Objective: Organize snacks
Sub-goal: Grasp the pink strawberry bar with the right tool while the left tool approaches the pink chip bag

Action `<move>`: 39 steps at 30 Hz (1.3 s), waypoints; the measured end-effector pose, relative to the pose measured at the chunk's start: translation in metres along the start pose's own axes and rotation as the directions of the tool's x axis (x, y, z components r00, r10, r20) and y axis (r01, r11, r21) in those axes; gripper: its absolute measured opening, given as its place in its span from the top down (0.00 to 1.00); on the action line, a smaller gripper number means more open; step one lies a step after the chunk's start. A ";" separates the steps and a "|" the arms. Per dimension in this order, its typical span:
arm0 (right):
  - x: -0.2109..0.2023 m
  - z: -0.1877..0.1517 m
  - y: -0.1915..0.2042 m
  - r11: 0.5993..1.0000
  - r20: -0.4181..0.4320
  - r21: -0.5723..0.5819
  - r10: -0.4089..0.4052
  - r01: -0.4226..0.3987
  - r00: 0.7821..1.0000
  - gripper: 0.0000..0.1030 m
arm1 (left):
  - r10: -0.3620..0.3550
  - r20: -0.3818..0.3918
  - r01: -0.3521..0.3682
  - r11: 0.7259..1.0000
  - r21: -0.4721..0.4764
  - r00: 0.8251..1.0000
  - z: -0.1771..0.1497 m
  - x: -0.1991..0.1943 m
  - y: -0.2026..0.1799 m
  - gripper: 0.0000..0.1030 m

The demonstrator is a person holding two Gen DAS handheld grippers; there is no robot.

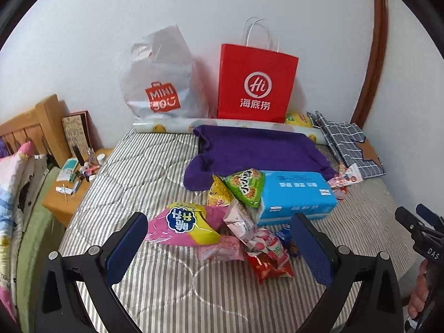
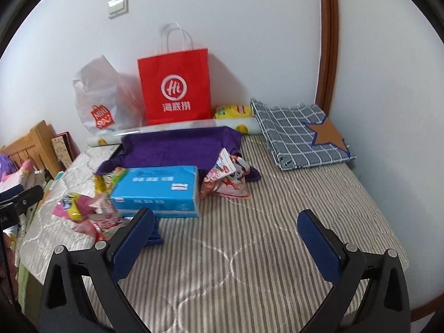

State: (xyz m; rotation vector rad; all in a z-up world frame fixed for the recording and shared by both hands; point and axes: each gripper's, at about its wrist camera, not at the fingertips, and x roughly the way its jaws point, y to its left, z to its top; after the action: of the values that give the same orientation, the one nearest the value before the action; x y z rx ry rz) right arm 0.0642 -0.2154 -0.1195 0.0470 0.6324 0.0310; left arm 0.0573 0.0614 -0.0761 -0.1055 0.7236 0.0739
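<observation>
Both my left gripper (image 1: 219, 245) and right gripper (image 2: 226, 245) hang spread apart, holding nothing. The snack packets (image 1: 222, 230) lie heaped just left of the blue tissue box (image 1: 297, 194). I would take the top pink packet (image 1: 180, 226) first, pinching its flat edge; what lies beneath it I cannot tell.

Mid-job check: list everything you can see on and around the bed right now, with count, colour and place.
Red paper bag: 1, red, upright against the wall.
Plastic bag: 1, white, left of the red bag.
Purple cloth: 1, mid-bed.
Tissue pack: 1, blue, in front of the cloth.
Green snack packet: 1, leaning on the tissue pack.
Pink-yellow snack bag: 1, front of pile.
Red snack packet: 1, nearest the left gripper.
Checked fabric: 1, blue-grey, right by wall.
Nightstand: 1, wooden, cluttered, left.
Left gripper: open, over the pile.
Right gripper: open, over bare mattress.
</observation>
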 end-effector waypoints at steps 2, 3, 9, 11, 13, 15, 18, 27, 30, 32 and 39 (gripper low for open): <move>0.015 0.000 -0.004 1.000 -0.012 0.016 0.018 -0.018 1.000 0.03 | 0.000 -0.013 0.000 1.000 -0.003 1.000 0.001 0.011 0.002 0.00; 0.021 0.000 -0.006 0.999 -0.020 0.026 0.025 -0.025 0.999 0.03 | 0.007 -0.020 -0.007 1.000 -0.003 1.000 0.002 0.017 0.003 0.00; 0.064 0.010 -0.017 0.993 -0.082 0.109 0.055 -0.046 0.995 0.17 | 0.027 -0.047 -0.027 1.000 -0.007 0.999 0.008 0.045 0.013 0.03; 0.075 0.017 -0.017 0.994 -0.083 0.102 0.053 -0.045 0.995 0.25 | 0.032 -0.054 -0.033 0.999 -0.009 0.998 0.010 0.050 0.016 0.03; 0.083 0.024 -0.015 0.995 -0.076 0.092 0.046 -0.039 0.996 0.29 | 0.031 -0.063 -0.031 0.999 -0.010 0.998 0.015 0.058 0.019 0.03; 0.094 0.033 -0.011 0.996 -0.070 0.080 0.056 -0.050 0.996 0.32 | 0.017 -0.068 -0.018 1.000 -0.008 0.998 0.018 0.066 0.021 0.03; 0.108 0.044 -0.007 0.996 -0.076 0.061 0.064 -0.060 0.995 0.39 | 0.017 -0.074 -0.018 1.000 -0.012 0.997 0.024 0.077 0.026 0.03; 0.151 0.054 0.012 0.997 -0.140 -0.008 0.076 -0.078 0.987 0.71 | 0.022 -0.086 -0.023 1.000 -0.016 0.996 0.030 0.095 0.035 0.03; 0.143 0.050 0.016 0.993 -0.105 -0.033 0.106 -0.110 0.989 0.84 | 0.014 -0.092 -0.017 0.999 -0.031 0.996 0.029 0.098 0.041 0.03; 0.134 0.048 0.017 0.993 -0.088 -0.046 0.107 -0.111 0.990 0.91 | 0.009 -0.097 -0.013 0.999 -0.035 0.995 0.028 0.099 0.043 0.03; 0.097 0.018 0.006 0.992 -0.108 -0.035 0.120 -0.125 0.987 0.93 | -0.008 -0.084 0.005 0.999 -0.040 0.996 0.021 0.086 0.043 0.03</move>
State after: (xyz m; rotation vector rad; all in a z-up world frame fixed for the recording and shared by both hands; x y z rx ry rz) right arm 0.1531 -0.2054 -0.1615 0.0439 0.7339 0.1663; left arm 0.1311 0.1089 -0.1208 -0.1493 0.8060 0.0780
